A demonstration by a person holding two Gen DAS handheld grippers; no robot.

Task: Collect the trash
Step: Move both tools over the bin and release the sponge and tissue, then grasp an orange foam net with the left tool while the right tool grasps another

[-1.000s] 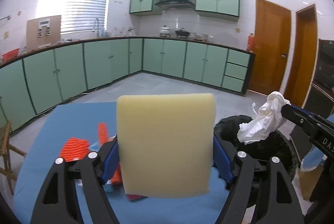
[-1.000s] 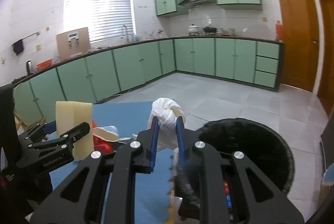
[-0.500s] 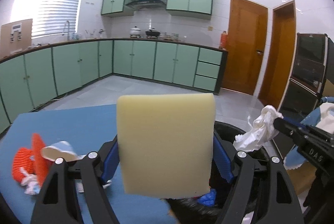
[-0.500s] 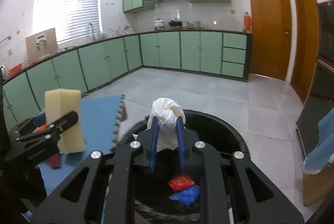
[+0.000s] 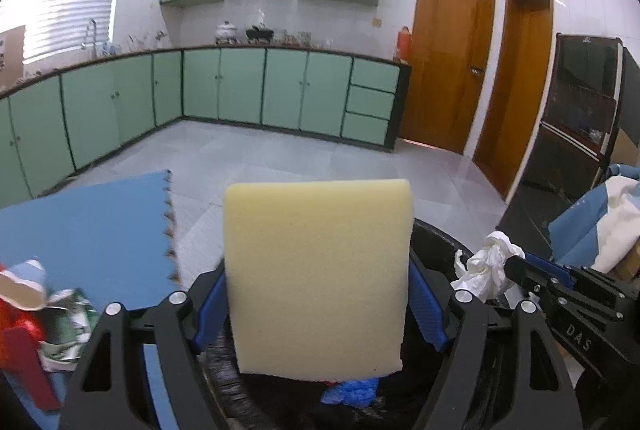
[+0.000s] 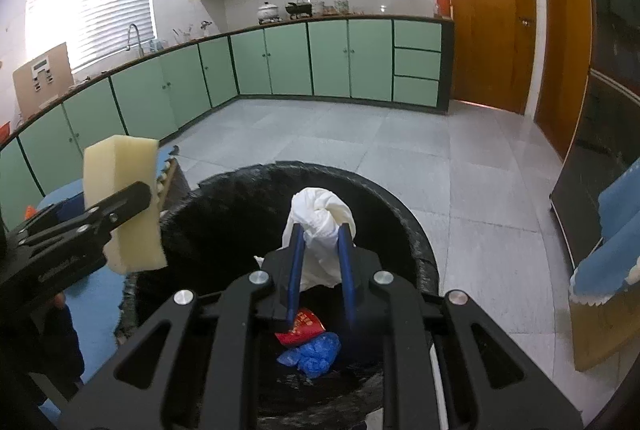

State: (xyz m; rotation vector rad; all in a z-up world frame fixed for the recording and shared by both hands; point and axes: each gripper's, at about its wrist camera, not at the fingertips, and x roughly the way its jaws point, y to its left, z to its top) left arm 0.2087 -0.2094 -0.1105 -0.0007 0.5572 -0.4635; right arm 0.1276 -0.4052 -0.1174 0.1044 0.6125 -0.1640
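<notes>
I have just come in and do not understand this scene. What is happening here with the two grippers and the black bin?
A person is collecting trash with a gripper in each hand. The left gripper holds a yellow sponge at the bin's near edge. The right gripper is over the bin with a white tissue between its fingers, and its jaws are opening to drop it. A red wrapper and a blue glove already lie inside. More trash waits on the blue mat.

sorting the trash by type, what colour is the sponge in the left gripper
Pale yellow. The sponge shows best in the left wrist view, filling the left gripper.
</notes>
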